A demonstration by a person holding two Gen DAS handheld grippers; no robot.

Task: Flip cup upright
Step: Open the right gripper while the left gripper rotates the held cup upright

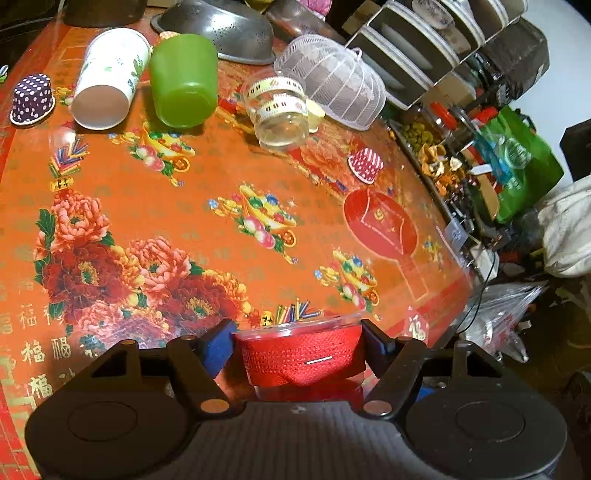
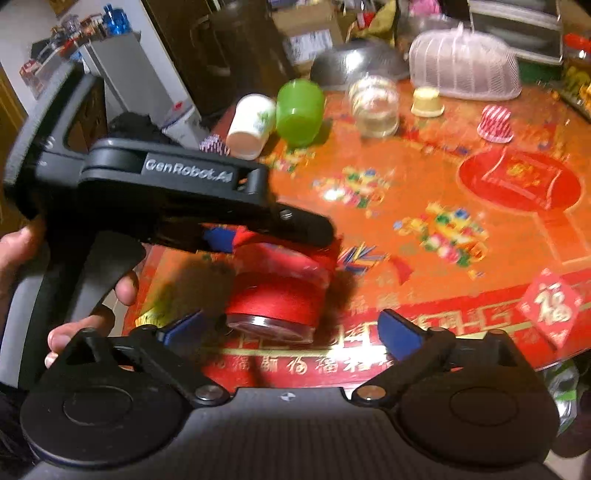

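Observation:
My left gripper [image 1: 297, 341] is shut on a clear plastic cup wrapped in red ribbon [image 1: 301, 354], held over the near edge of the red patterned table [image 1: 221, 184]. In the right wrist view the same cup [image 2: 280, 291] is held tilted by the left gripper [image 2: 258, 236], its clear end towards me. My right gripper [image 2: 291, 332] is open and empty, just in front of the cup.
At the far side lie a white paper cup [image 1: 107, 77], a green cup [image 1: 184, 81] and a clear jar [image 1: 280, 107] on their sides. A polka-dot cup [image 1: 31, 98], a red striped cup [image 1: 365, 164], a mesh food cover [image 1: 332, 85] and a metal colander [image 1: 221, 29] stand there too.

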